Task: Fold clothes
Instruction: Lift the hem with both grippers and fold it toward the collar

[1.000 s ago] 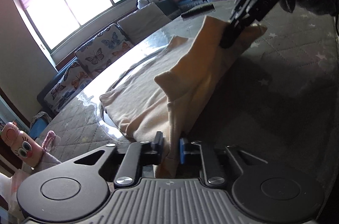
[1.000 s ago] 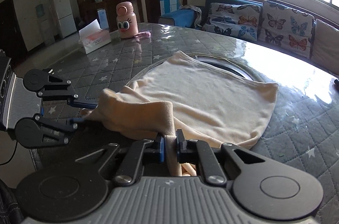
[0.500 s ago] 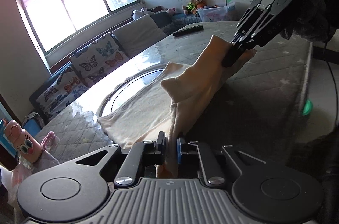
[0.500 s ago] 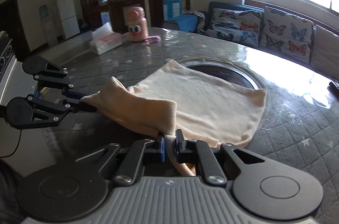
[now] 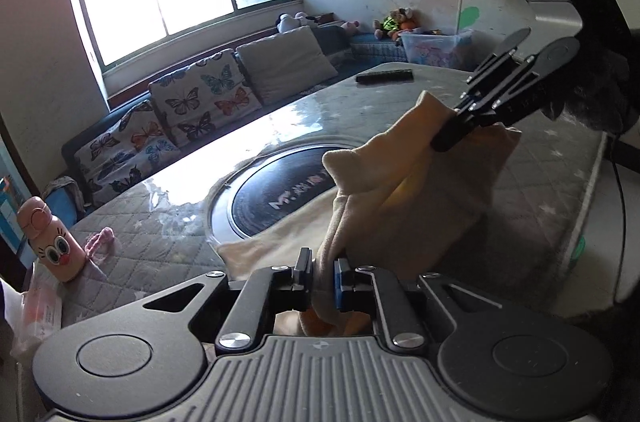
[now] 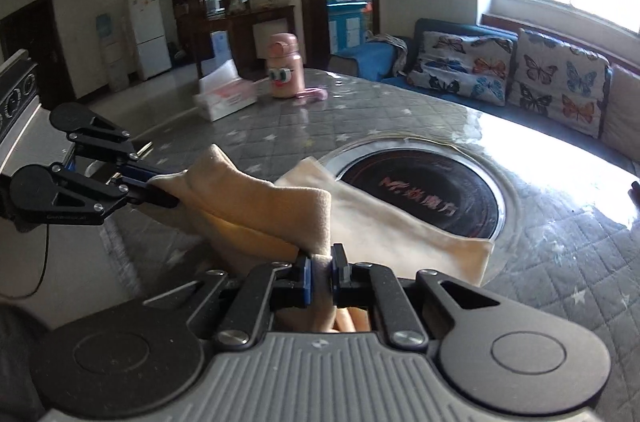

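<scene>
Left wrist view: left tool clamps the cream garment; right tool pinches its other raised corner, the rest trailing on the tabletop near its edge.

Your left black two-finger gripper sits at the bottom centre of the left wrist view, its blue-padded jaws pinched tight on a fold of the cream-coloured soft fabric garment. Your right black two-finger gripper fills the bottom centre of its own view, clamped the same way on another fold. Each shows in the other's camera: the right at upper right, the left at middle left, both raised and gripping cloth.
</scene>
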